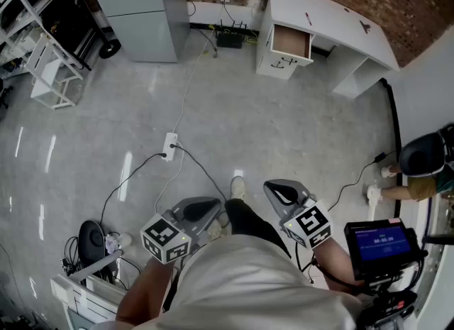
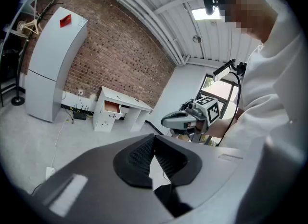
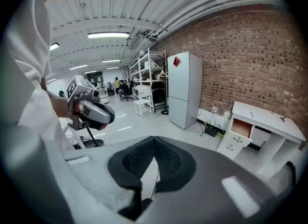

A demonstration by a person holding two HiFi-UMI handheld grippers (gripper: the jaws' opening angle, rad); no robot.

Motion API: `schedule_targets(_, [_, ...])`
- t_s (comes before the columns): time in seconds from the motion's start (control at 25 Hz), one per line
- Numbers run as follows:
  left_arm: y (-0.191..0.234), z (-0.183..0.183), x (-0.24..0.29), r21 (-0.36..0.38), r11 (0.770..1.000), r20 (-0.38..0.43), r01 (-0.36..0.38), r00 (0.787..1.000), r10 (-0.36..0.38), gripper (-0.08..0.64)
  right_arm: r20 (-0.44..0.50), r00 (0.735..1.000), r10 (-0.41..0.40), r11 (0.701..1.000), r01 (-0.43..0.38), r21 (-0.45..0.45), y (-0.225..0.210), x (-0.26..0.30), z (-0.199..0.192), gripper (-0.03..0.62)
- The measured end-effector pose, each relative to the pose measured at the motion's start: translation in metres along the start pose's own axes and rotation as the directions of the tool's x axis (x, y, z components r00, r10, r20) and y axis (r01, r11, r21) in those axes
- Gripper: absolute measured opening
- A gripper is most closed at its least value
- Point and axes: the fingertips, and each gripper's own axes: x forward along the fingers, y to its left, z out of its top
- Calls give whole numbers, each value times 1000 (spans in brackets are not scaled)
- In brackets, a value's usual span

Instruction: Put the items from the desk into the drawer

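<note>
Far across the floor, a white desk (image 1: 333,20) stands against the brick wall, its top drawer (image 1: 291,41) pulled open and showing a bare brown inside. On the desktop lie a small red item (image 1: 308,18) and a small dark item (image 1: 364,26). Both grippers are held close to the person's body, well away from the desk. The left gripper (image 1: 206,204) is shut with nothing between its pads (image 2: 142,153). The right gripper (image 1: 273,188) is shut and holds nothing too. The desk (image 2: 122,103) and open drawer (image 3: 242,127) show small in both gripper views.
A grey-white fridge (image 1: 135,9) stands left of the desk, with a router (image 1: 229,37) on the floor between them. A power strip (image 1: 169,145) and cables cross the floor. White racks (image 1: 42,73) stand at left. A person (image 1: 425,165) sits at right, near a screen (image 1: 379,243).
</note>
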Motion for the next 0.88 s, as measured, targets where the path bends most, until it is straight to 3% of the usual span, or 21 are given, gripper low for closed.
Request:
schedule_targets(0.16, [6, 22, 9, 16, 1000, -8, 19, 1000, -19, 9, 15, 1000, -24, 1000, 24, -1, -21, 11, 18, 2])
schedule_targets(0.4, [61, 98, 119, 56, 998, -50, 7, 999, -4, 9, 50, 999, -6, 1000, 6, 8, -156, 45, 45, 2])
schedule_targets(0.56, [80, 135, 168, 85, 996, -35, 18, 999, -15, 9, -1, 996, -91, 993, 90, -79, -219, 55, 43, 2])
schedule_targets(0.88, [132, 168, 230, 76, 994, -48, 74, 996, -71, 9, 5, 992, -123, 992, 123, 41, -296, 84, 44, 20])
